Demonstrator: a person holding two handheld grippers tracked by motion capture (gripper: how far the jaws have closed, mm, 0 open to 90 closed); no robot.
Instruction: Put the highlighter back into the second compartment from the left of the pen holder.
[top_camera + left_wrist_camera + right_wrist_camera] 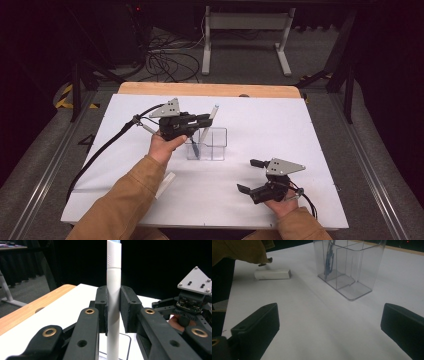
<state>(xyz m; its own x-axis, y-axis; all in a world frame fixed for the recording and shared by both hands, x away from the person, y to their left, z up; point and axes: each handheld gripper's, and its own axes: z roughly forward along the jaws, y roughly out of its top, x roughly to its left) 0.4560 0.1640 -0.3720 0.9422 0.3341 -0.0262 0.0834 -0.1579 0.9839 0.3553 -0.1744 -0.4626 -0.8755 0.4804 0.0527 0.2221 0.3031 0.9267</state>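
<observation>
Standing almost upright with a slight lean, the white pen (pixel 209 122) is clamped at mid-barrel between the 2 jaws of the left gripper (pixel 206 120). In the left gripper view the pads press on both sides of the barrel (pixel 113 302), and a seam ring shows on the barrel above the grip. The pen's lower end sits inside the clear plastic organizer (pixel 212 145), in its left compartment, while the upper end rises above the rim toward the far side of the table. A blue item (pixel 329 261) also stands in that same compartment; what it is cannot be told.

The organizer stands on the white table surface (pixel 260 120), near its centre, and has several compartments divided by clear walls. A person's left hand (pixel 162 146), in a tan sleeve, holds the left gripper just left of the organizer.

A white cap-like piece (pixel 166 182) lies flat on the table, near side, left of the organizer and close to the left sleeve.

The right gripper (pixel 250 175) rests low at the near right of the table, well apart from the organizer. Its jaws stand wide apart with nothing between them.
</observation>
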